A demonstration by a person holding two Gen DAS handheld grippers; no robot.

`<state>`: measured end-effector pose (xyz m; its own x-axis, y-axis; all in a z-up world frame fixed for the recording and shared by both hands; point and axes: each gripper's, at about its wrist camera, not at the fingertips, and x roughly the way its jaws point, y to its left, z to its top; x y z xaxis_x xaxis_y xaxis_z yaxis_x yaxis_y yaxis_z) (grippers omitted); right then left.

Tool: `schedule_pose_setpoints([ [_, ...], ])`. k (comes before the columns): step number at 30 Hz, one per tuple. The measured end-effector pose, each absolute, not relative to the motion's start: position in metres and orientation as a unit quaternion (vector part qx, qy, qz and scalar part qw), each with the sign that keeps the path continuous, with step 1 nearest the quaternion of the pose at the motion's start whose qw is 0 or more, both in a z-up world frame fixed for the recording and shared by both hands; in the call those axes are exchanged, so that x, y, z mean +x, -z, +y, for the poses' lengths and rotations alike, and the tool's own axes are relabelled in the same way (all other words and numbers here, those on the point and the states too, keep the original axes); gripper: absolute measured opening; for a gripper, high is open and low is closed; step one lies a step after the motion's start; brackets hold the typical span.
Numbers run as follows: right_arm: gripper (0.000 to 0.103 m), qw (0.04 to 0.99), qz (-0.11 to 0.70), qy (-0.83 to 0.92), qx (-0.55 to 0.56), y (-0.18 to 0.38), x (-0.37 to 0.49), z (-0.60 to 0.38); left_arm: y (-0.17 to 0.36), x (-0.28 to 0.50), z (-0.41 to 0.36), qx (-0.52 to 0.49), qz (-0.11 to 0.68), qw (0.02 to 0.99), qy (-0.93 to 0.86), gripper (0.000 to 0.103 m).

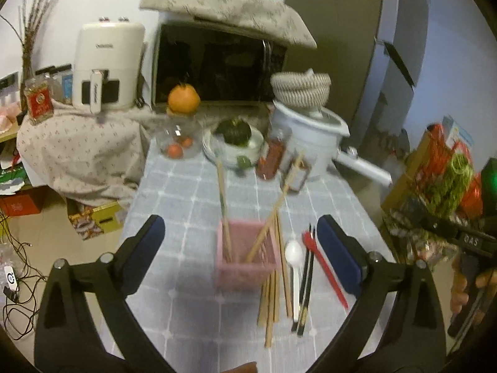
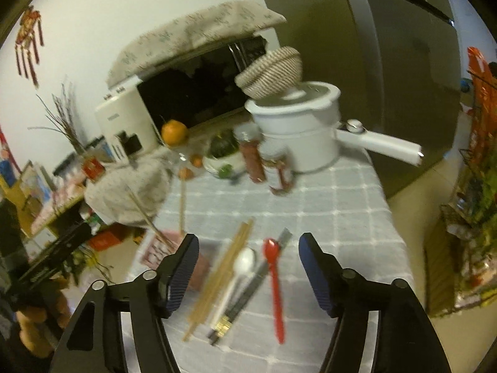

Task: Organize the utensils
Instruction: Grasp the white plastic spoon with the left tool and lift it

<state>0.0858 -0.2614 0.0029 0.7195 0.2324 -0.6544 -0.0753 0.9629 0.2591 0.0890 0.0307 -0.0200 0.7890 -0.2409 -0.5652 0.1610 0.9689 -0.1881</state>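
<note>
Pink holder stands between the left gripper's wide-open, empty jaws, two wooden chopsticks leaning in it. Just inside the right jaw lie loose chopsticks, a white spoon and red spoon. The right gripper, jaws also wide and empty, frames those utensils on the checked cloth.

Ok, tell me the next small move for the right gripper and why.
Probably lower the open right gripper onto the red spoon and close. It holds nothing, and the spoon lies flat on the tablecloth between its fingers, outermost of the loose utensils. The pink holder holds only wooden chopsticks.
</note>
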Motion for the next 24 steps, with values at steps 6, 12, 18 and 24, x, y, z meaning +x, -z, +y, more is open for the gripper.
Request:
schedule_pose_setpoints([
  [6, 0.078, 0.911, 0.403, -0.05, 0.072, 0.02, 0.079, -0.274, 0.046, 0.083, 0.01, -0.037, 0.37, 0.919, 0.127, 0.098],
  [12, 0.079, 0.886, 0.458, -0.013, 0.071, 0.047, 0.081, -0.287, 0.067, 0.084, -0.017, 0.005, 0.428, 0.891, 0.15, 0.098],
  [18, 0.079, 0.863, 0.497, 0.004, 0.091, 0.064, 0.085, -0.296, 0.093, 0.092, -0.048, 0.02, 0.497, 0.849, 0.178, 0.093],
  [24, 0.079, 0.849, 0.515, 0.013, 0.116, 0.072, 0.085, -0.311, 0.117, 0.108, -0.086, 0.013, 0.537, 0.821, 0.193, 0.054],
])
